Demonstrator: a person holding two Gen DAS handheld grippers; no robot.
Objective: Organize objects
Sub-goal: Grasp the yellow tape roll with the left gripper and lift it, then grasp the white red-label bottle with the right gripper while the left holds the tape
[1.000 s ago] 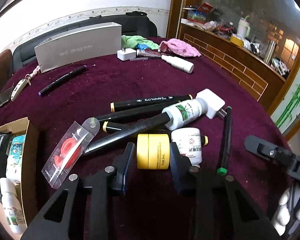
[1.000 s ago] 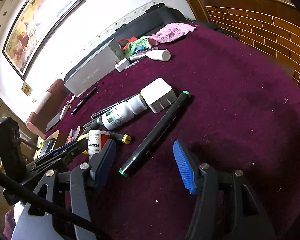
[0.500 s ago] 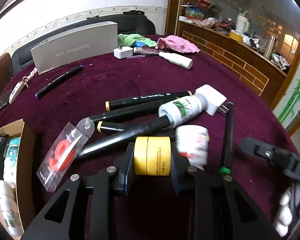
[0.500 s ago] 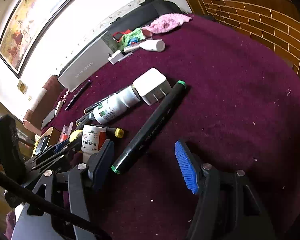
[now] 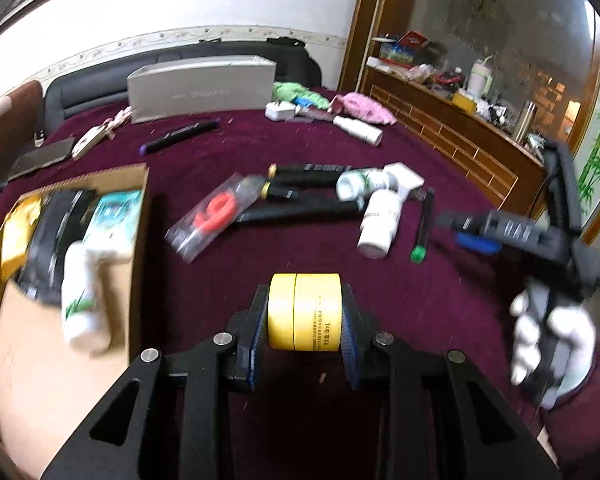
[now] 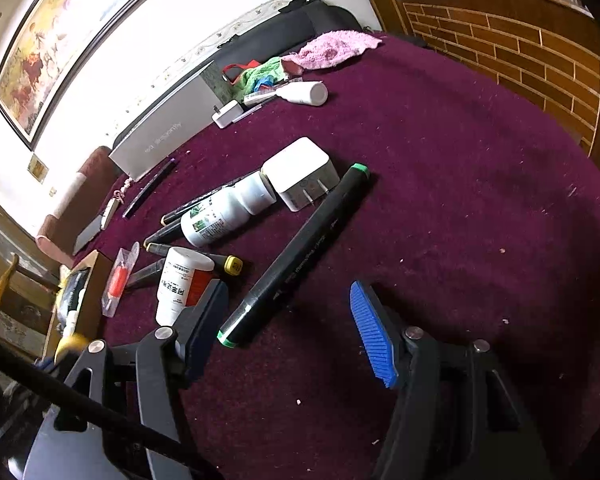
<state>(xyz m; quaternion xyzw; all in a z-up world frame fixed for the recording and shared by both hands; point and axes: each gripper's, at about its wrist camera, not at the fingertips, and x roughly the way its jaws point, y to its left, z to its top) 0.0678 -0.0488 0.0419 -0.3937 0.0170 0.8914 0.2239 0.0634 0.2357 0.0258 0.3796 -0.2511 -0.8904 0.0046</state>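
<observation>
Left gripper (image 5: 305,312) is clamping the yellow jar (image 5: 305,311) between both pads, holding it above the maroon tablecloth (image 5: 440,300), beside the cardboard box (image 5: 138,216). Right gripper (image 6: 288,332) is standing released, jaws apart over the green-capped marker (image 6: 296,256), not touching it.

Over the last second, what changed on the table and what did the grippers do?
The left gripper closed on the yellow jar, lifted it out of the pile and carried it back, toward the cardboard box. The right gripper kept its place, open and empty, by the green-capped marker. The white bottles, white charger and other markers lie as before.
</observation>
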